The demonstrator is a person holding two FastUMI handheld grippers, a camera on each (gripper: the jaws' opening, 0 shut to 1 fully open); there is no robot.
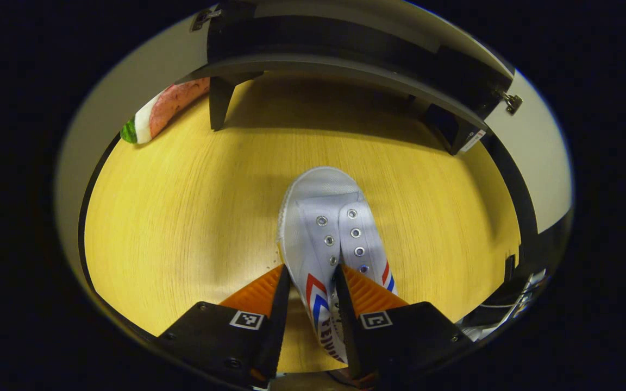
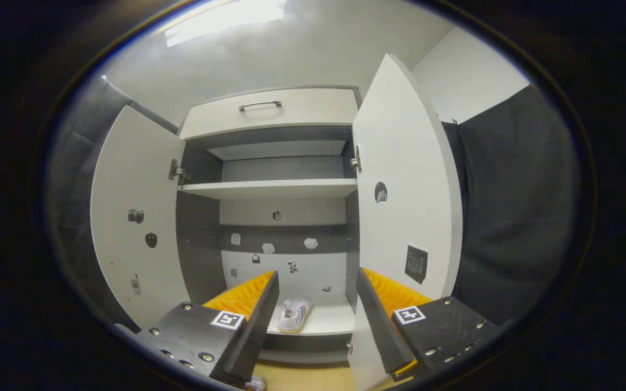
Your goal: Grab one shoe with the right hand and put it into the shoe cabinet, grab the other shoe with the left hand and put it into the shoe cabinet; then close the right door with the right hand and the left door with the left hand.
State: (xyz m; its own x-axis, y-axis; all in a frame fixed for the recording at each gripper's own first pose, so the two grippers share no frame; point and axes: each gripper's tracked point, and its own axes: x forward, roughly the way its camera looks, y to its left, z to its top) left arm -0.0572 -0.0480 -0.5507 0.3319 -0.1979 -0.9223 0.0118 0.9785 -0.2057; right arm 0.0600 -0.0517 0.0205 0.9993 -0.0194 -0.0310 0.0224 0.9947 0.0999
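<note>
Shoe cabinet (image 2: 269, 190) stands with both doors swung wide in the right gripper view: left door (image 2: 133, 228) and right door (image 2: 405, 217) each hang open on their hinges, exposing an upper shelf (image 2: 269, 188) and the bottom shelf (image 2: 324, 320). One white shoe (image 2: 294, 315) rests on the bottom shelf, toward its left side. Right gripper (image 2: 317, 309) is held in front of the cabinet with its jaws spread wide and nothing between them. In the left gripper view, the second white shoe (image 1: 332, 239), with red and blue stripes, lies on the wooden floor (image 1: 182, 217), toe pointing toward the cabinet base (image 1: 345, 65) at the far side. Left gripper (image 1: 313, 288) has its jaws closed onto the shoe's near side wall, one finger outside, the other inside the opening.
</note>
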